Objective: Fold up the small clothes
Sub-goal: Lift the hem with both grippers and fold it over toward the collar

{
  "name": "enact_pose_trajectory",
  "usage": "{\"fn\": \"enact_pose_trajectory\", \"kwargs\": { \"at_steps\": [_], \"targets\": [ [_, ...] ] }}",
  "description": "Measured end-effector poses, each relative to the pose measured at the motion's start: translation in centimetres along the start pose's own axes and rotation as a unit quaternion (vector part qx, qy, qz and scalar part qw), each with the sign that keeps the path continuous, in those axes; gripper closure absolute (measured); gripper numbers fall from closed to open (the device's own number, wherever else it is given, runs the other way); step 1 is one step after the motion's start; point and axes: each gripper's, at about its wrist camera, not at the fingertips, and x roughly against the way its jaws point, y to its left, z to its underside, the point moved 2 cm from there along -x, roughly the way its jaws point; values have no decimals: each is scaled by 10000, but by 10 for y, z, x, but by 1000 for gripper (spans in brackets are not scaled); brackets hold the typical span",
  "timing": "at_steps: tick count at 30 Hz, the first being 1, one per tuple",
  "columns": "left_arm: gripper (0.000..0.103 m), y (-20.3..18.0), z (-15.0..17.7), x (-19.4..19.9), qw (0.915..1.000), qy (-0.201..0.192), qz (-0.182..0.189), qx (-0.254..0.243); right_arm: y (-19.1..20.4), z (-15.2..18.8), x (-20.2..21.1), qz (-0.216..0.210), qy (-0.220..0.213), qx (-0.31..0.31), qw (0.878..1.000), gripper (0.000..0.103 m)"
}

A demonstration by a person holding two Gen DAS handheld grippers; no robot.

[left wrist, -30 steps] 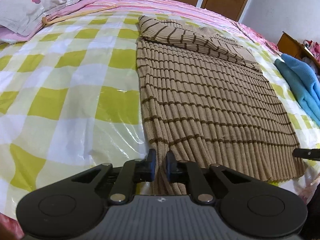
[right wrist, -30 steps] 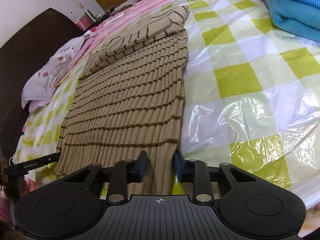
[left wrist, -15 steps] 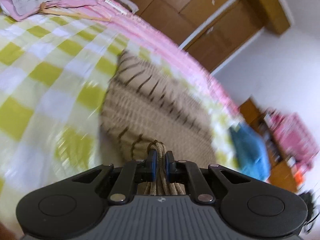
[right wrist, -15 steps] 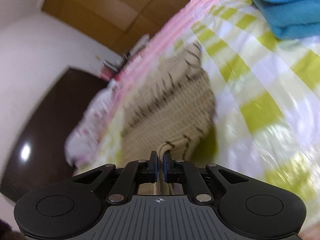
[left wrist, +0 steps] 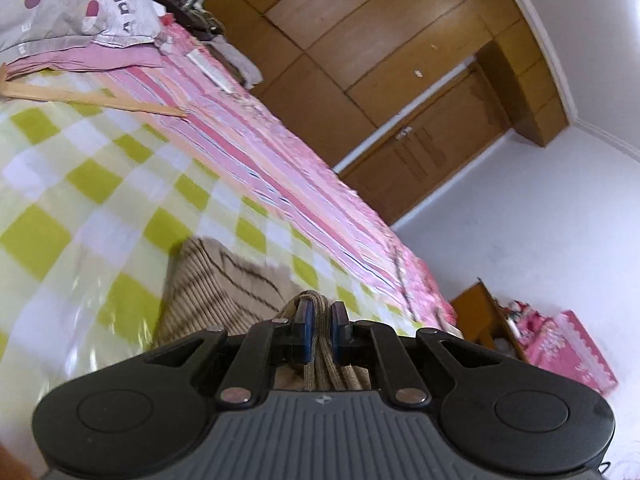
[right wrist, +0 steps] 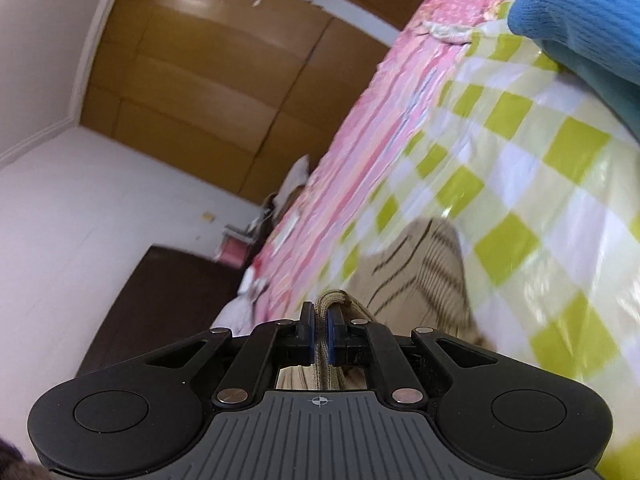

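Both grippers [left wrist: 319,322] [right wrist: 320,326] pinch the blurred, mostly hidden sweater [left wrist: 224,288].

The tan ribbed sweater [left wrist: 224,288] with thin dark brown stripes lies on the bed's green-and-white checked cover [left wrist: 80,184], well in from the pink striped strip along the far edge, and its near hem is lifted off the cover at two points, bunched into tight vertical folds. One bunch stands pinched between the pads of the left gripper [left wrist: 319,330], the other between the pads of the right gripper [right wrist: 320,334]. Beyond the raised hem the knit slopes down to the cover, where a folded part with slanting stripes rests flat, blurred in both views.
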Motion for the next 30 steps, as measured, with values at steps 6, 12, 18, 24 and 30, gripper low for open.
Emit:
{"fn": "enact_pose_trajectory", "kwargs": {
  "at_steps": [6, 12, 18, 24, 30],
  "targets": [
    [88, 32, -19, -55, 9987, 28, -497, 95, -23, -25, -62, 446, -71, -50, 9990, 96],
    [88, 60, -18, -87, 9950, 228, -955, 202, -38, -30, -111, 974, 36, 181, 9951, 96],
    [88, 65, -18, -97, 9937, 168, -1086, 225, -53, -31, -131, 1237, 136, 120, 9922, 92],
    [68, 64, -31, -93, 9923, -145, -1141, 454, -51, -33, -128, 1075, 156, 132, 9940, 85],
    [62, 54, -28, -73, 9920, -165, -1246, 143, -30, -33, -111, 1091, -67, 937, 9896, 66]
  ]
}}
